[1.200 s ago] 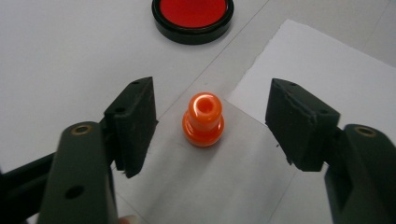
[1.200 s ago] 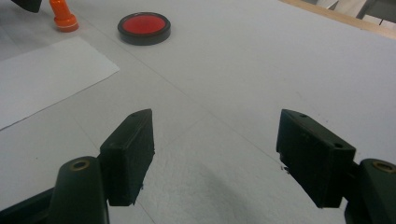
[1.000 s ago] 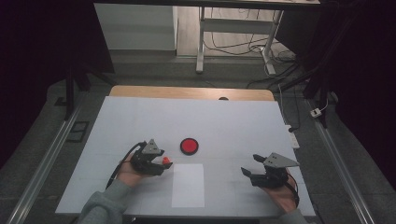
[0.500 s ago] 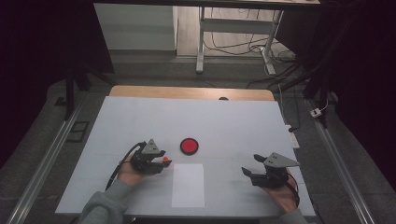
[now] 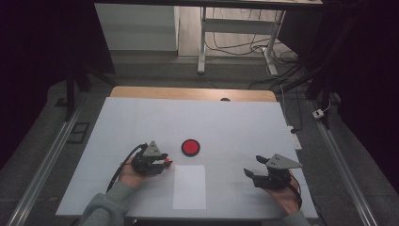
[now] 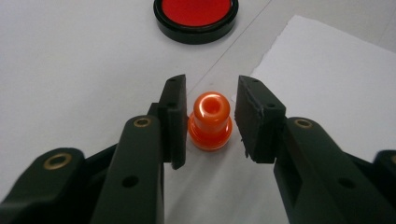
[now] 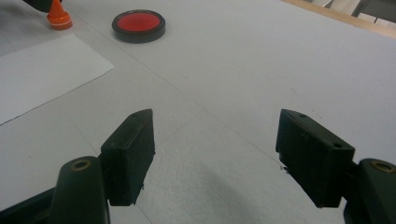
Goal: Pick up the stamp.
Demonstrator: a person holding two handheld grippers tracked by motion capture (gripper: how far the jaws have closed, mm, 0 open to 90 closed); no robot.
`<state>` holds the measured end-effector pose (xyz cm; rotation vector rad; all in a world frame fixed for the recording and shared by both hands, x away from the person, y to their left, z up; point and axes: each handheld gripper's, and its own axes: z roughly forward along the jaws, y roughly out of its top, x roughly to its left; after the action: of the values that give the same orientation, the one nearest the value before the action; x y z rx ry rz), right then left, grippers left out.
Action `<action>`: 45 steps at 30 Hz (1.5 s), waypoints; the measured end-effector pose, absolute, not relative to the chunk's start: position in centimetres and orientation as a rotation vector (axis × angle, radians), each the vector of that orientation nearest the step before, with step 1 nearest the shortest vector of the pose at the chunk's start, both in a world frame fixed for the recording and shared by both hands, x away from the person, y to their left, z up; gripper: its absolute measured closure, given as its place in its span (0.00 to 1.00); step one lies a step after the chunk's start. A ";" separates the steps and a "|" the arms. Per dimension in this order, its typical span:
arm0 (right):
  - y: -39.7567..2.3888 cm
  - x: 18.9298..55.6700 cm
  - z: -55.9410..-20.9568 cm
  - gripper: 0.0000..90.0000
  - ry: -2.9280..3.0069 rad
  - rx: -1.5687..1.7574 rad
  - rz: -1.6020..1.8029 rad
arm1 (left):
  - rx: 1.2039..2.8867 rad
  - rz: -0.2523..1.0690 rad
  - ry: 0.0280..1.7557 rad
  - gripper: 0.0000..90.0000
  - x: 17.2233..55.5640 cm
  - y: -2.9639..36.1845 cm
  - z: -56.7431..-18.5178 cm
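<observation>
A small orange knobbed stamp (image 6: pixel 210 122) stands upright on the white table between the jaws of my left gripper (image 6: pixel 211 86). The jaws have just been closing on it. The left pad (image 6: pixel 176 121) is at its base and a thin gap still shows at the right pad, so the gripper is open around it. From above, the stamp (image 5: pixel 168 162) sits at the tip of the left gripper (image 5: pixel 164 163), near the paper's top left corner. A round red ink pad (image 5: pixel 190 147) lies just beyond. My right gripper (image 5: pixel 254 167) stands wide open over bare table (image 7: pixel 215 116), holding nothing.
A white paper sheet (image 5: pixel 189 187) lies between the two hands near the table's front edge. A wooden strip (image 5: pixel 193 93) borders the table's far side. Beyond it are a floor with cables and a metal stand (image 5: pixel 235 28).
The left gripper's jaws look slightly narrower around the orange stamp. Both hands, the ink pad and the paper stay where they were.
</observation>
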<state>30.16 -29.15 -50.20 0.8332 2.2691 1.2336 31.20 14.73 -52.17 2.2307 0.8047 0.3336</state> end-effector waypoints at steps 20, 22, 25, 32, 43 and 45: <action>-29.2 30.1 -50.1 0.31 2.264 0.836 1.223 | 2.222 0.336 0.822 0.80 31.2 14.8 -52.3; -29.2 30.1 -50.2 0.31 2.266 0.835 1.230 | 2.215 0.336 0.822 0.80 31.2 14.9 -52.2; -29.2 30.1 -50.2 0.31 2.264 0.833 1.229 | 2.206 0.334 0.821 0.80 31.1 14.9 -52.1; -29.2 30.1 -50.2 0.31 2.259 0.832 1.226 | 2.181 0.338 0.821 0.80 31.0 15.3 -51.8; -29.1 30.1 -50.2 0.32 2.253 0.831 1.228 | 2.119 0.341 0.821 0.80 30.6 16.0 -50.8; -29.1 30.1 -50.2 0.32 2.256 0.831 1.224 | 2.110 0.339 0.820 0.80 30.5 16.1 -50.6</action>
<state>30.14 -29.15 -50.20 0.8310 2.2560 1.2239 30.51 16.13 -50.61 2.1098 0.8204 0.3386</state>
